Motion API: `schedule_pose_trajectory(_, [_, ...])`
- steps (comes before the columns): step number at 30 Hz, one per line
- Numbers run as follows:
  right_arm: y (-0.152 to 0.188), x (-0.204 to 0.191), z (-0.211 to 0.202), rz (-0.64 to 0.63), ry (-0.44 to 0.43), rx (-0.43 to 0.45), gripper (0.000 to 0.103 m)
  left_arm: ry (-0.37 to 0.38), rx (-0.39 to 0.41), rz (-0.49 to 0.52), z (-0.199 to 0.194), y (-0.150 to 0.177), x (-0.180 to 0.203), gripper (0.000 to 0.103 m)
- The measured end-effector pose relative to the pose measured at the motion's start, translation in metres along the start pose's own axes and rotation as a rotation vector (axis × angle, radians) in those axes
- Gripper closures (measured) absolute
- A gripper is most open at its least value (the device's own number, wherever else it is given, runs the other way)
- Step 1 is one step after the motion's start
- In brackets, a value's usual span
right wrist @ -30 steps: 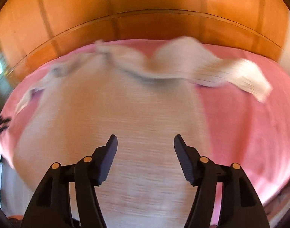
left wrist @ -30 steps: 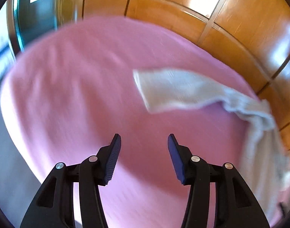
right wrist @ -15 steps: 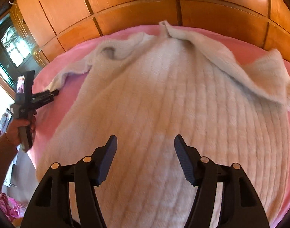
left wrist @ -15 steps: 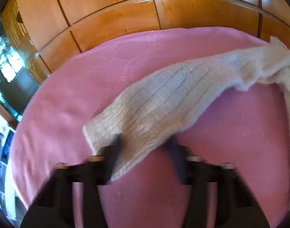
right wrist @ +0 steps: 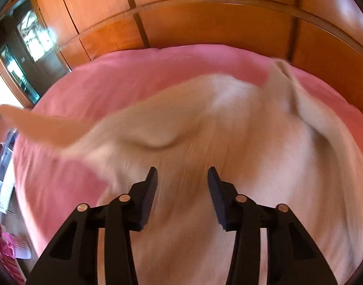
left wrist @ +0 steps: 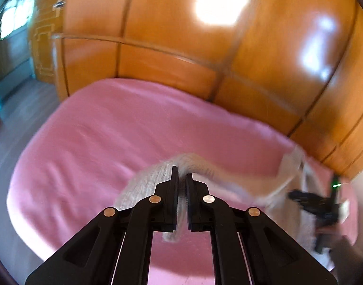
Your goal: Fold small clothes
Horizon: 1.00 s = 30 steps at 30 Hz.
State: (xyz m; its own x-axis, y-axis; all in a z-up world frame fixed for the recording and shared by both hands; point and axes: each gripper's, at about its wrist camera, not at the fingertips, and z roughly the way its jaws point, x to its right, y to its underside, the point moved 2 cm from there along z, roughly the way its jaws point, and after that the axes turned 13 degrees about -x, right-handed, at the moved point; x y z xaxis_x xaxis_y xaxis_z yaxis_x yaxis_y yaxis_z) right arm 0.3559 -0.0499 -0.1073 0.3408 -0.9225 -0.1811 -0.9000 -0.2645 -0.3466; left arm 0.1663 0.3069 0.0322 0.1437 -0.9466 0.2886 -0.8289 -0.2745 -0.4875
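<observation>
A cream ribbed knit sweater (right wrist: 229,142) lies on a pink bed cover (right wrist: 134,71). My left gripper (left wrist: 181,178) is shut on the end of the sweater's sleeve (left wrist: 148,180) and holds it lifted above the cover (left wrist: 98,130). In the right wrist view the lifted sleeve (right wrist: 39,125) stretches off to the left, blurred. My right gripper (right wrist: 181,178) is open and empty, hovering low over the sweater's body. It also shows at the right of the left wrist view (left wrist: 317,206).
Glossy wooden wardrobe panels (left wrist: 205,47) stand right behind the bed. A doorway and floor (left wrist: 15,83) lie to the left. Pink patterned items and papers (right wrist: 3,237) sit beside the bed at the lower left.
My left gripper has closed on the sleeve end and lifted it off the cover. The right gripper stays open over the sweater's body.
</observation>
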Motion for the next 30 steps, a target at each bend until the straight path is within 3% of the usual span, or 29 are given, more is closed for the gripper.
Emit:
schedule_pose_trajectory(2, [-0.025,-0.001,0.018,0.016,0.008,-0.015,0.062,0.008,-0.009,-0.063,-0.015,-0.007,-0.02,0.099])
schedule_pose_trajectory(4, [-0.045,-0.001,0.035,0.039,0.046,-0.022,0.063,-0.011,-0.071,-0.135,-0.01,-0.009,-0.038,0.099])
schedule_pose_trajectory(6, [-0.057,-0.004,0.043,0.038,0.078,-0.015,0.061,0.025,-0.182,-0.267,0.012,-0.01,-0.066,0.099])
schedule_pose_trajectory(8, [-0.061,-0.008,0.042,0.03,0.095,-0.011,0.057,0.0,-0.267,-0.353,0.038,-0.007,-0.09,0.099])
schedule_pose_trajectory(11, [-0.051,-0.012,0.031,0.014,0.09,0.006,0.048,-0.038,-0.304,-0.466,0.068,-0.003,-0.125,0.097])
schedule_pose_trajectory(12, [-0.043,-0.013,0.025,0.008,0.084,0.016,0.045,-0.063,-0.297,-0.493,0.074,-0.002,-0.135,0.092])
schedule_pose_trajectory(14, [-0.026,-0.013,0.015,0.004,0.065,0.03,0.042,-0.123,-0.252,-0.575,0.077,0.004,-0.156,0.051])
schedule_pose_trajectory(16, [-0.006,-0.011,0.006,0.008,0.044,0.036,0.04,-0.14,-0.196,-0.613,0.074,0.017,-0.166,0.045])
schedule_pose_trajectory(21, [0.043,-0.01,-0.007,0.038,-0.024,0.021,0.039,-0.11,-0.212,-0.538,0.079,0.056,-0.152,0.044])
schedule_pose_trajectory(24, [0.075,-0.013,-0.021,0.041,-0.006,0.031,0.039,-0.247,-0.189,-0.457,0.076,0.079,-0.131,0.046])
schedule_pose_trajectory(26, [0.096,-0.007,-0.031,0.07,0.002,0.032,0.035,-0.287,-0.156,-0.389,0.07,0.086,-0.105,0.046])
schedule_pose_trajectory(28, [0.12,0.01,-0.042,0.135,0.007,0.026,0.03,-0.253,-0.13,-0.348,0.067,0.096,-0.079,0.046])
schedule_pose_trajectory(30, [0.132,0.02,-0.047,0.178,0.014,0.02,0.03,-0.151,-0.134,-0.261,0.069,0.111,-0.037,0.046])
